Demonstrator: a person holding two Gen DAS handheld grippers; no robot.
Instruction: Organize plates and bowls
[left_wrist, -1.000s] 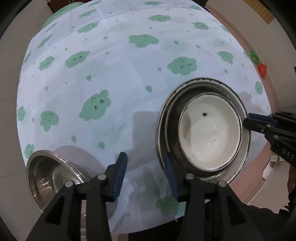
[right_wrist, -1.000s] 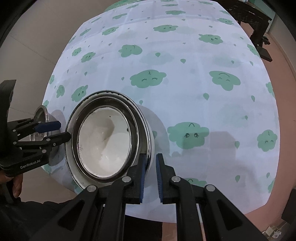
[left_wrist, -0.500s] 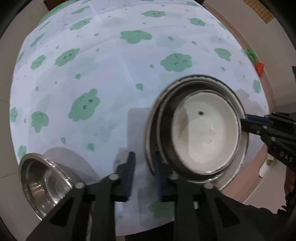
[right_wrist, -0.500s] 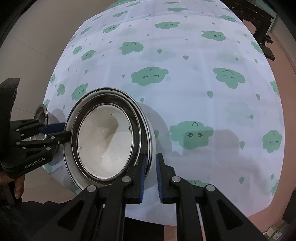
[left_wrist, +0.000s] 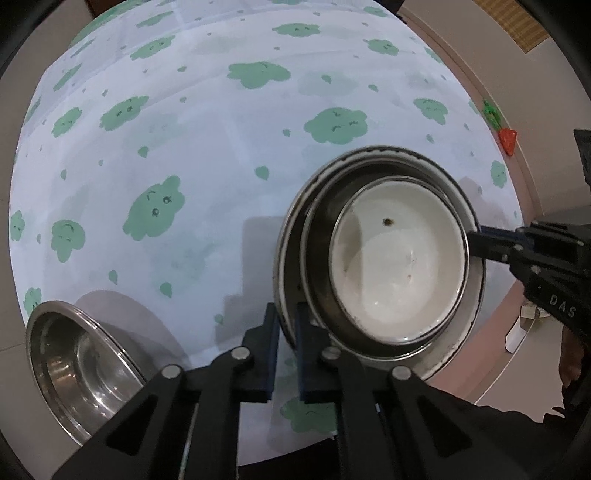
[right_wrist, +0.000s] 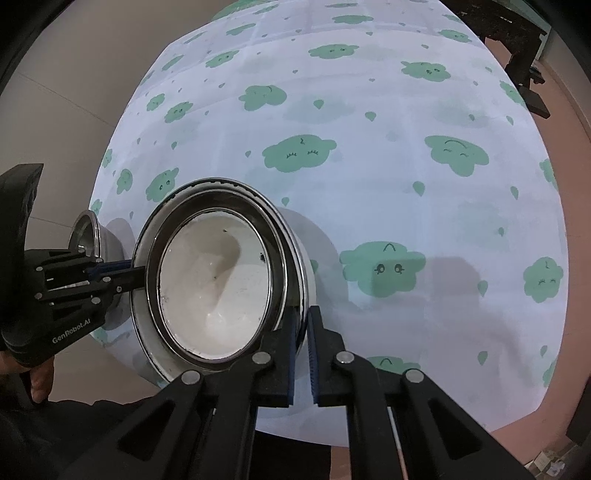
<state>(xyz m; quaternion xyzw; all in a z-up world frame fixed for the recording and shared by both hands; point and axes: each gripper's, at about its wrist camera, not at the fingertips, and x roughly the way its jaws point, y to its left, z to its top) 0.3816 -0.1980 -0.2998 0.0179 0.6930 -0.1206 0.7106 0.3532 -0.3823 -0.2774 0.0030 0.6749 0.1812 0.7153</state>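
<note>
A stack of nested bowls, a white bowl (left_wrist: 399, 266) inside steel-rimmed ones (left_wrist: 295, 236), sits near the table's front edge. My left gripper (left_wrist: 286, 325) is shut on the stack's rim on its left side. My right gripper (right_wrist: 303, 321) is shut on the rim on the opposite side; it also shows in the left wrist view (left_wrist: 480, 240). The stack shows in the right wrist view (right_wrist: 214, 288) with the left gripper (right_wrist: 125, 269) at its far side. A separate steel bowl (left_wrist: 74, 354) stands at the left.
The round table (left_wrist: 221, 147) has a white cloth with green cloud prints. The separate steel bowl also shows in the right wrist view (right_wrist: 86, 236), behind the left gripper. Black furniture (right_wrist: 517, 44) stands beyond the table at the back right. Red and green items (left_wrist: 506, 136) lie on the floor.
My left gripper moved right and closed onto the stack's rim; a second ago it was open beside the stack. The right gripper stays shut on the rim.
</note>
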